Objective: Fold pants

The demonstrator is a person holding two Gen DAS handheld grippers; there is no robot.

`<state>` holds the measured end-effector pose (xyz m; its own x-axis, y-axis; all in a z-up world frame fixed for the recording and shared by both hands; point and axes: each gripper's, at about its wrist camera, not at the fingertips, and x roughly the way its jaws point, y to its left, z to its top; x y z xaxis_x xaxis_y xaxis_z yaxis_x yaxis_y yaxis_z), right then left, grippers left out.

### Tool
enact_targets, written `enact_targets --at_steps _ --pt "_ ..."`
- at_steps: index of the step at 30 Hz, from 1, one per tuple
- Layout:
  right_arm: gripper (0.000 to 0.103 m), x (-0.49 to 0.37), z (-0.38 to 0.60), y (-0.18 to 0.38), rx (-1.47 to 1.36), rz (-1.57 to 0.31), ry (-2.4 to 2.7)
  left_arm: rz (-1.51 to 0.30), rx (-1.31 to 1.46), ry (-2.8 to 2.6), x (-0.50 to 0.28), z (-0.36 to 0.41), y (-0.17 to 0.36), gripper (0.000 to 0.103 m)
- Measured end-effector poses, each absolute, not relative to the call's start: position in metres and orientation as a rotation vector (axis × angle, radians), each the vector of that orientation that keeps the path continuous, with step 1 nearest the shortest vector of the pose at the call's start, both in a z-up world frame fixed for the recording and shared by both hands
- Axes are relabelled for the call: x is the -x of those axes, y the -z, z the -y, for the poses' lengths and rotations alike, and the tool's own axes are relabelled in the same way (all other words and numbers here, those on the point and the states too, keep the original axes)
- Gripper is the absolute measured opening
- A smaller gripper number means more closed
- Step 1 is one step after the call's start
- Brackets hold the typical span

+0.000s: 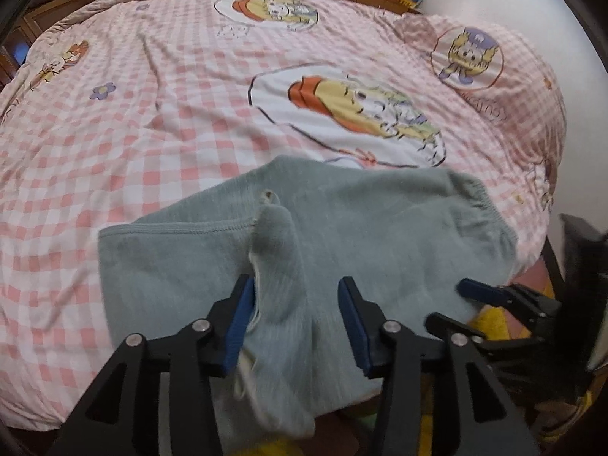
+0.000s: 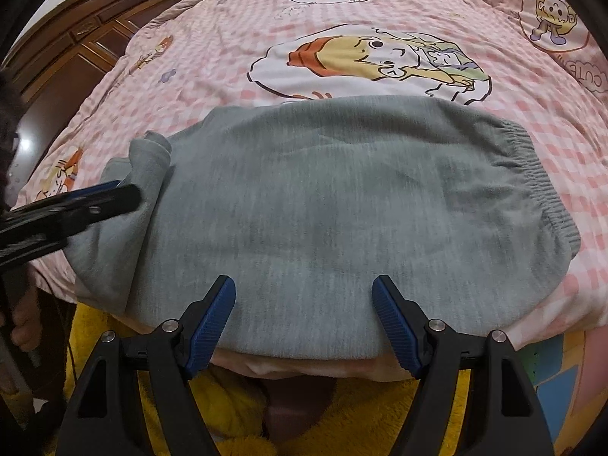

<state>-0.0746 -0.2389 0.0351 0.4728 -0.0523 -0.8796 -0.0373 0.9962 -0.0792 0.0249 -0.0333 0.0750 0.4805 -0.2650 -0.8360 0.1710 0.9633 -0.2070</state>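
The soft grey-green fleece pants [image 2: 304, 209] lie in a folded bundle at the near edge of the pink-and-white checked bedcover with cartoon prints [image 2: 235, 38], and everything below is placed from that bundle. Its long axis runs left to right across both views: the leg end with a loose rolled flap is at the left, and the ribbed elastic waistband [image 2: 532, 174] is at the right.

At the bundle's left end, the left gripper [image 1: 296, 315] points down over the rolled flap. Its blue-padded jaws stand partly apart with a ridge of fleece between them. The cloth lies against the left pad, while the right pad stands clear of it, so I judge the fabric is not pinched.

Near the middle of the bundle's front edge, the right gripper [image 2: 304, 315] has its jaws wide apart and holds nothing. The fleece edge runs between them, and below it the bedcover drops to the fluffy yellow rug [image 2: 114, 326].

The waistband end, at the far right, has no gripper on it.

The left gripper is the nearer one to the unfinished leg end, and the right gripper is the nearer one to the front edge. Any further fold, I judge, would go across the long axis, carrying one end towards the other.
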Motion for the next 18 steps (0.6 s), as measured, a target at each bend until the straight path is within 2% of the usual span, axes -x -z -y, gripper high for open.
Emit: enact_targets --at_steps 9,18 --pt "0.077 0.066 0.228 -0.041 0.085 -1.088 0.012 -0.961 0.121 0.219 0.01 0.0 -0.104 0.059" --pt "0.077 0.058 0.196 -0.048 0.062 -1.092 -0.067 -0.98 0.147 0.094 0.025 -0.043 -0.087 0.059"
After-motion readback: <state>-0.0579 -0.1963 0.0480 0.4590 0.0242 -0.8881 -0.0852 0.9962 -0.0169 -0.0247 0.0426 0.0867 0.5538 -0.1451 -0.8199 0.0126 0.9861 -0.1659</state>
